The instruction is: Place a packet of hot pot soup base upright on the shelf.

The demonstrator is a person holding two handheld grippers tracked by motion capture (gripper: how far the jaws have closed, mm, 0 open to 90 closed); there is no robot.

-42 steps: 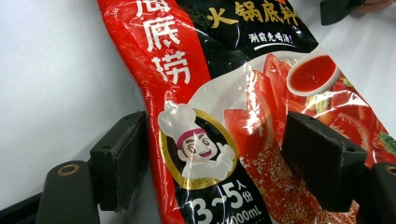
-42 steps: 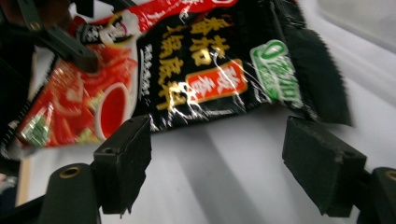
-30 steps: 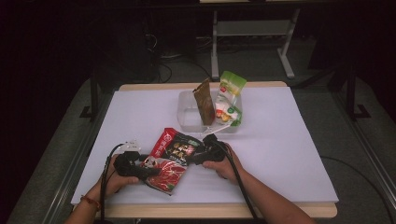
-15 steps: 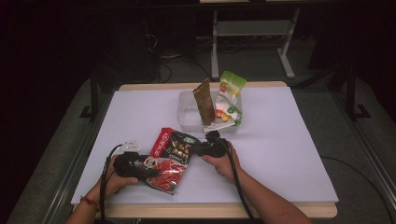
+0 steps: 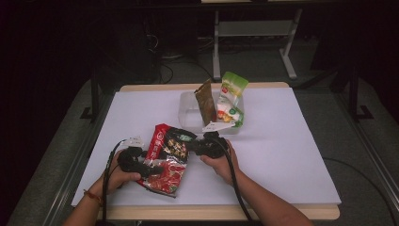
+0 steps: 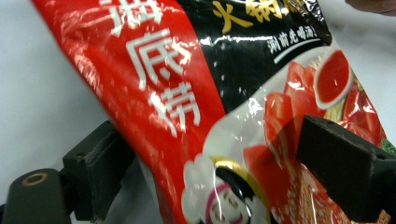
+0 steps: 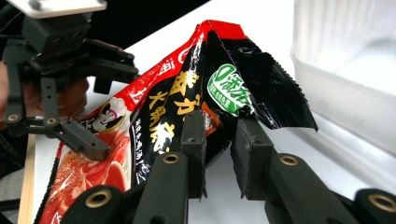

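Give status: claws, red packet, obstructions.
Left claw open around red packet. Right claw just closed, pinching packet's top edge. Clear bin behind, nothing blocking.

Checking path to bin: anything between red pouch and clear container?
Bare white tabletop between red pouch and container, per high view.

Clear tub [image 5: 188,113] with upright packets [image 5: 221,101] probably blocks straight ahead; table [image 5: 291,141] right open.

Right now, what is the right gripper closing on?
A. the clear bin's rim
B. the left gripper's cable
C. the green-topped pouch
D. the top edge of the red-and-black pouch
D: the right gripper has just been closing, pinching a fold of the red-and-black pouch between its pads.
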